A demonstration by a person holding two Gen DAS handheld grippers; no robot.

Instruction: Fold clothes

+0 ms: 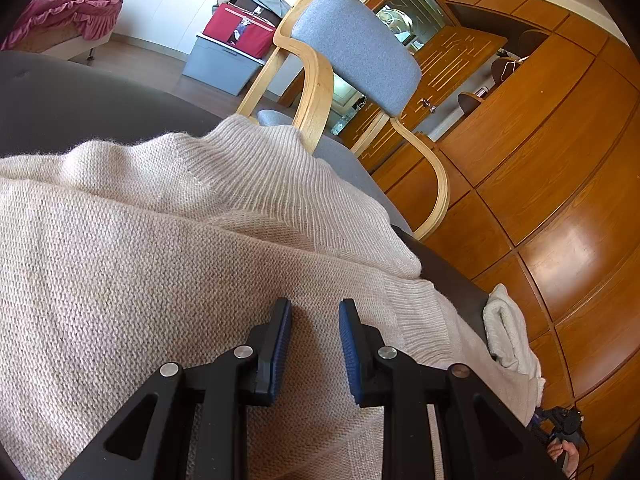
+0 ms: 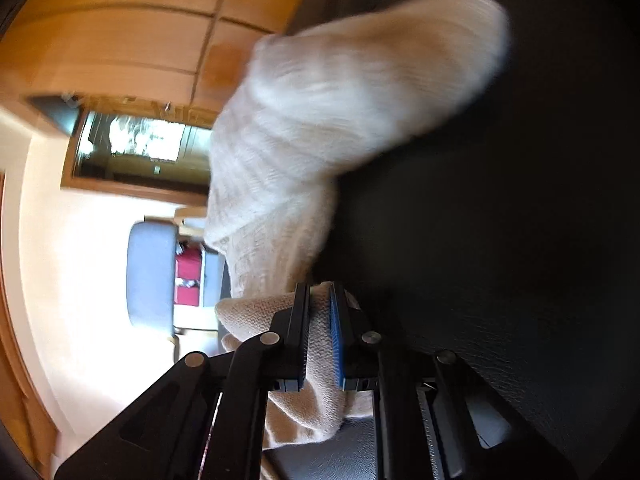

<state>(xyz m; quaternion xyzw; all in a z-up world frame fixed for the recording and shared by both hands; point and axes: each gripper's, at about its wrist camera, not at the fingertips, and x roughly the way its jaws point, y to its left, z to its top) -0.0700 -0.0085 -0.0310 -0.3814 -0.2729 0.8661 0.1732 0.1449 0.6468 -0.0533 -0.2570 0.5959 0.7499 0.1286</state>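
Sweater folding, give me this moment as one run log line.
step: fold in progress | left hand-held gripper: open over beige sweater | right hand-held gripper: shut on sweater fabric, lifted | surface: dark table

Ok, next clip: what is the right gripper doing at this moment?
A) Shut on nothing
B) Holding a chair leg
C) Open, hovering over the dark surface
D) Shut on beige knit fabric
D: in the right wrist view the right gripper has beige sweater fabric pinched between its nearly closed fingers.
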